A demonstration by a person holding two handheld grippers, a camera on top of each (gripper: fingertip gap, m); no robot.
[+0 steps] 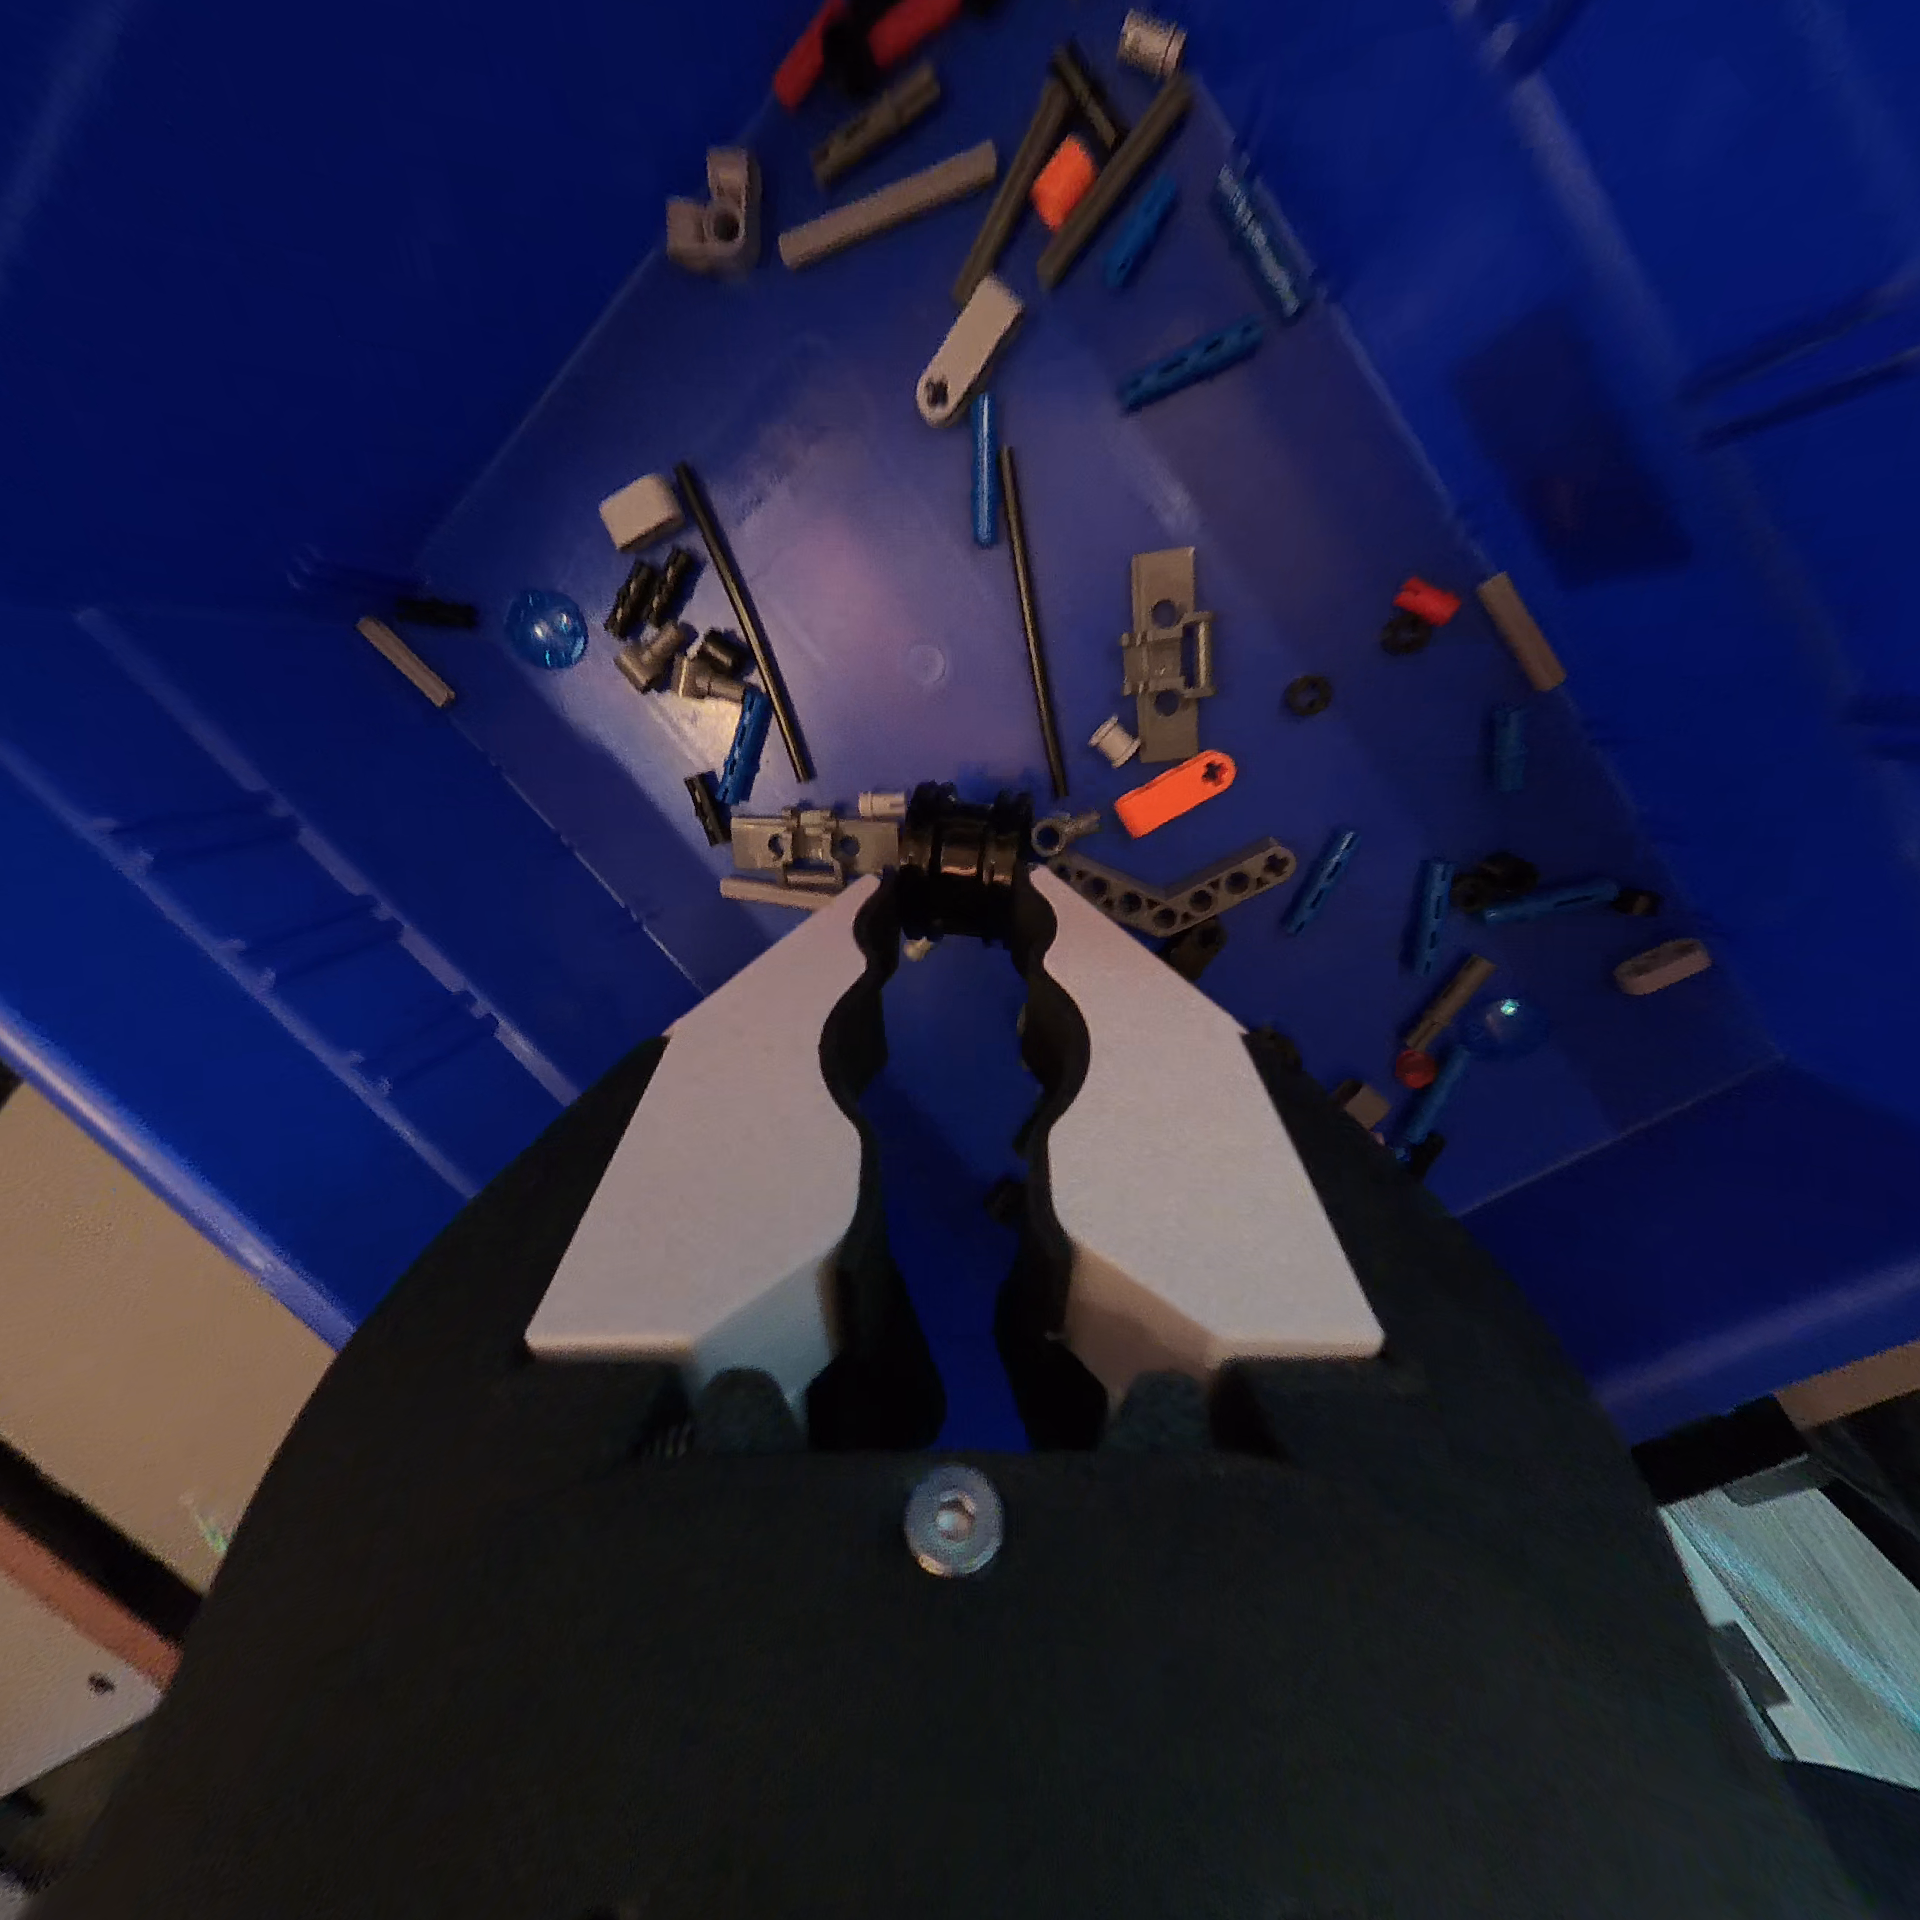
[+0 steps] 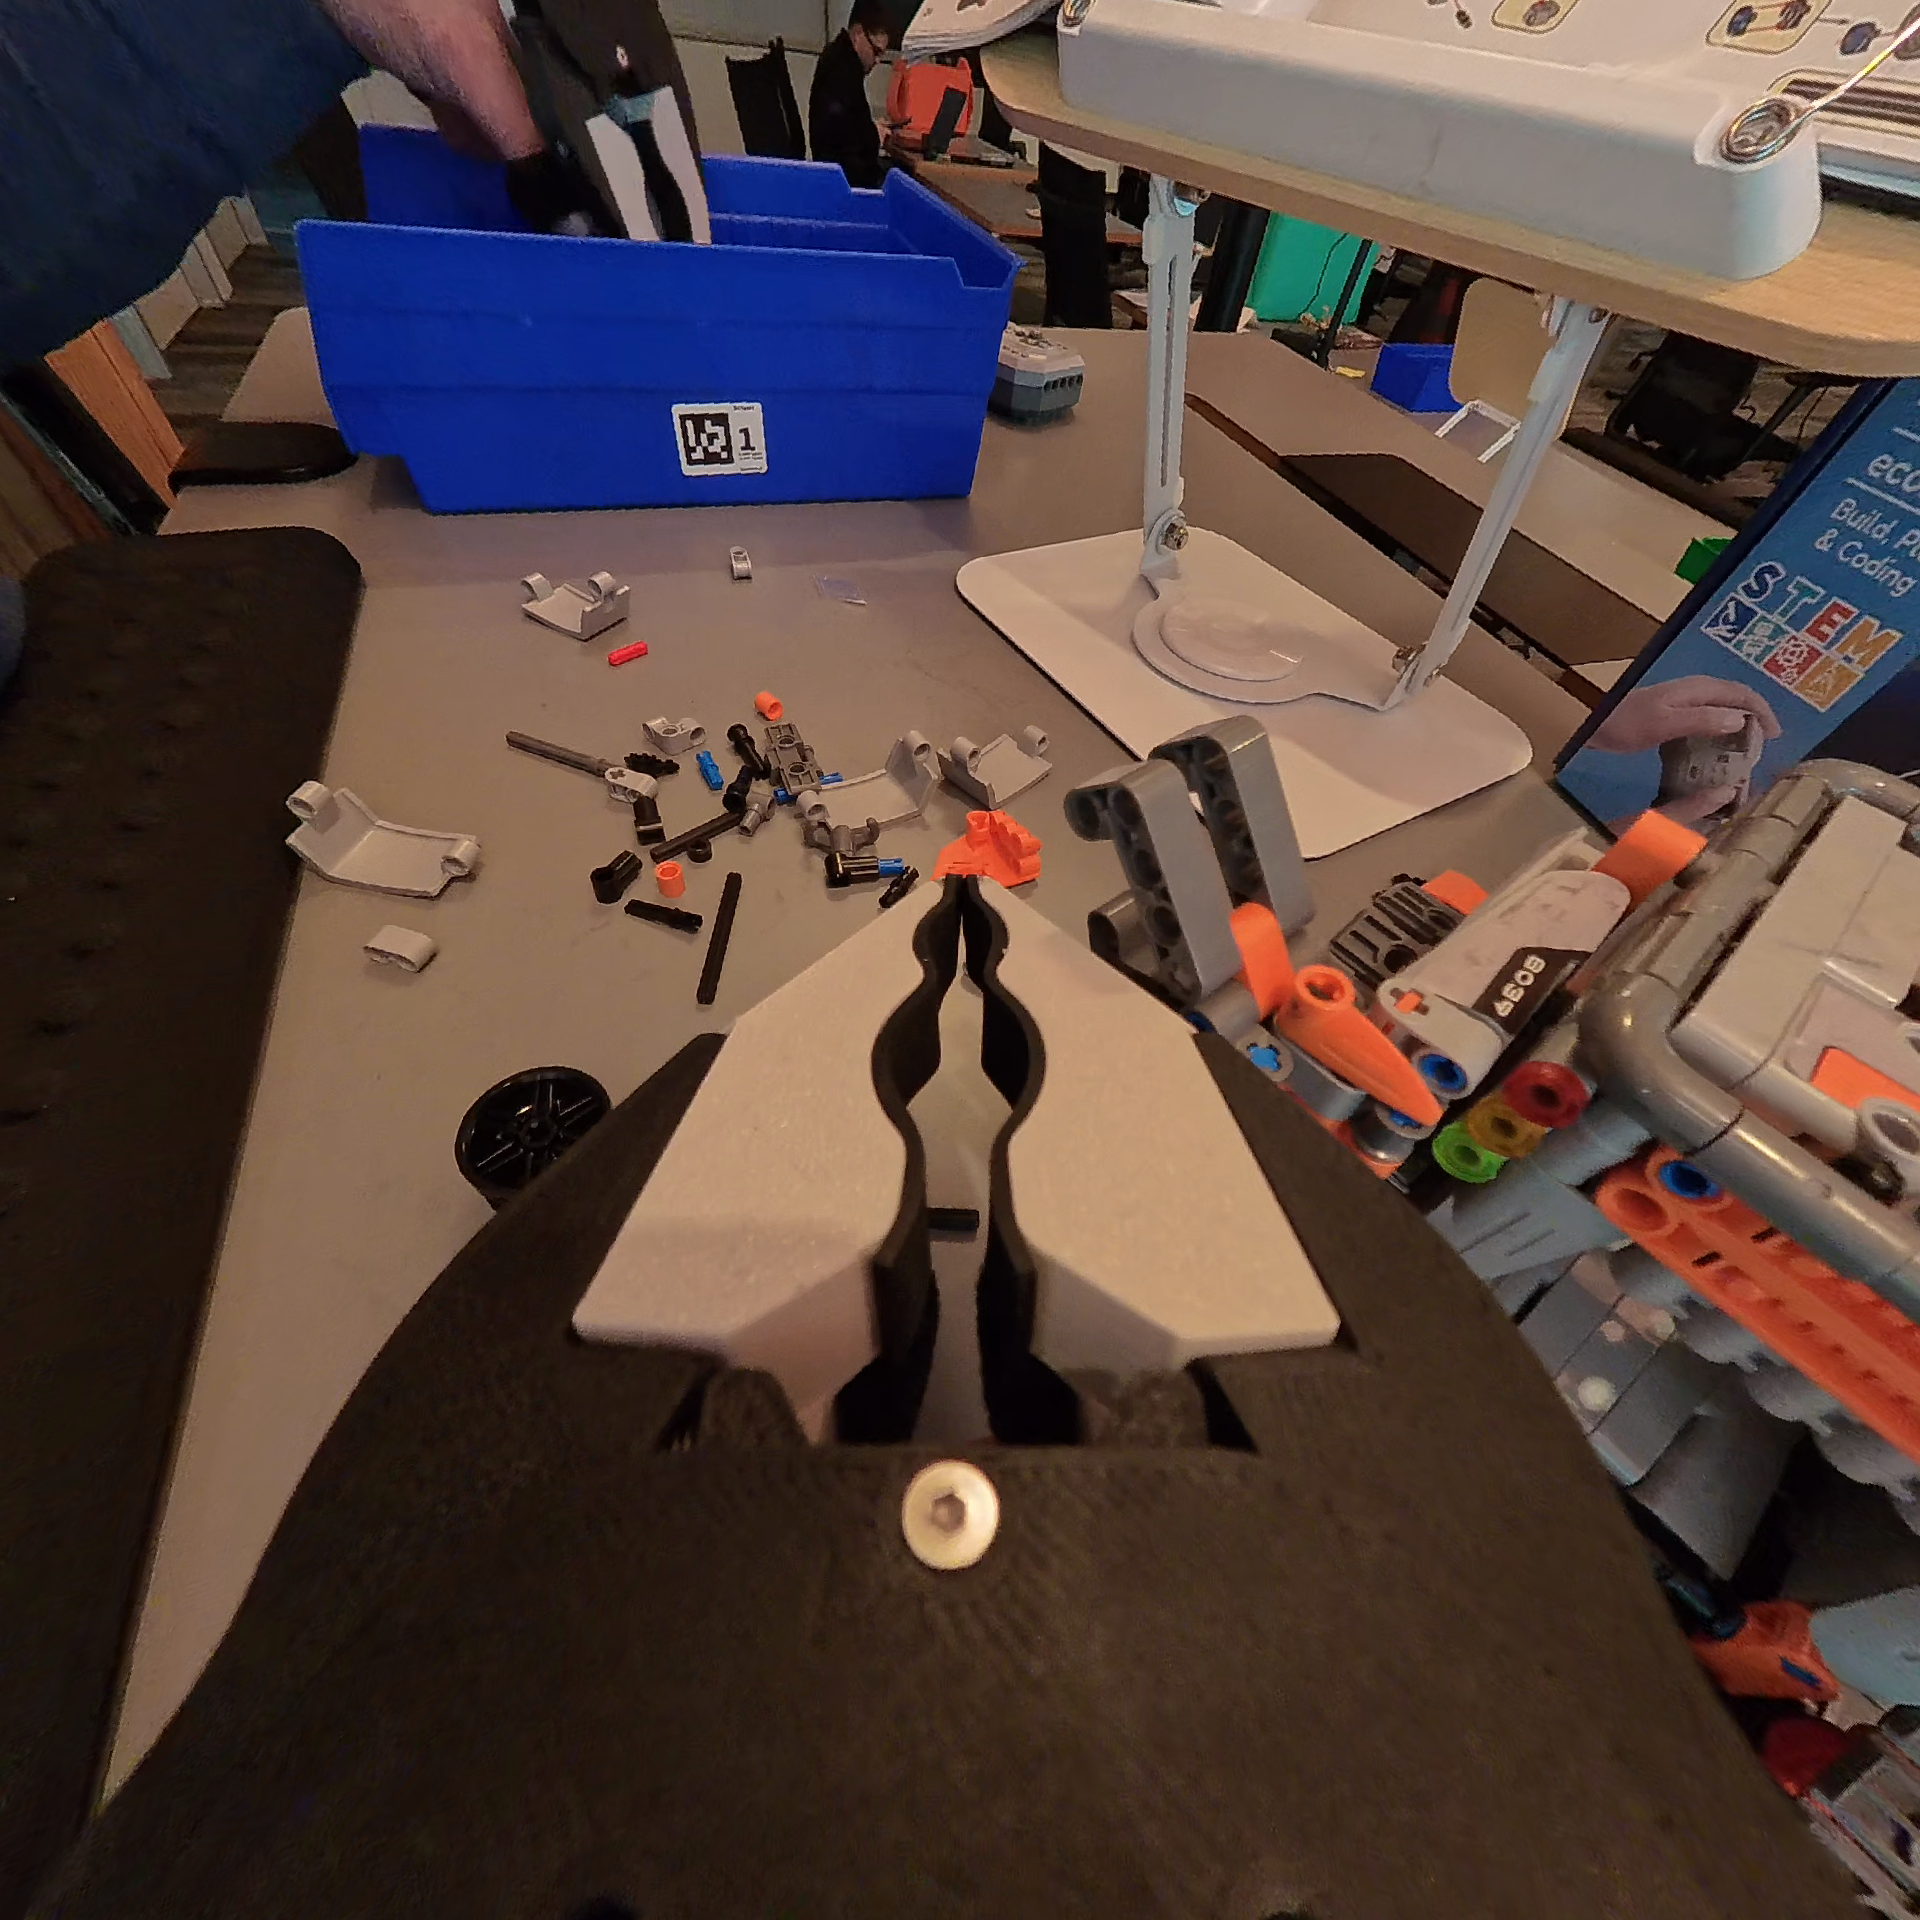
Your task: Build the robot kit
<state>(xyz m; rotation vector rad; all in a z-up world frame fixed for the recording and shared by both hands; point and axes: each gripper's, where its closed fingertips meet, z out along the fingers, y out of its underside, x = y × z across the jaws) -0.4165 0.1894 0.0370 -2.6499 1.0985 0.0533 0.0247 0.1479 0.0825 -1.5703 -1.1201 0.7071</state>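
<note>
In the left wrist view my left gripper (image 1: 961, 883) is inside a blue bin (image 1: 312, 436), shut on a small black wheel hub (image 1: 961, 850) held between its fingertips above the bin floor. Several loose building pieces lie under it: a grey bracket piece (image 1: 795, 844), an orange liftarm (image 1: 1174, 795), a dark angled beam (image 1: 1184, 894). In the right wrist view my right gripper (image 2: 961, 883) hovers over a grey table (image 2: 416, 1039), its tips closed on an orange piece (image 2: 987, 847). The left gripper (image 2: 623, 156) shows far off in the blue bin (image 2: 644, 353).
Loose small parts (image 2: 727, 800) are scattered on the table, with a black wheel (image 2: 530, 1127) near my right gripper. A half-built orange and grey model (image 2: 1558, 1091) stands to the right. A white stand (image 2: 1236, 665) holds a board. A black mat (image 2: 156, 831) lies left. There is about 45 centimetres between the tips of the two grippers.
</note>
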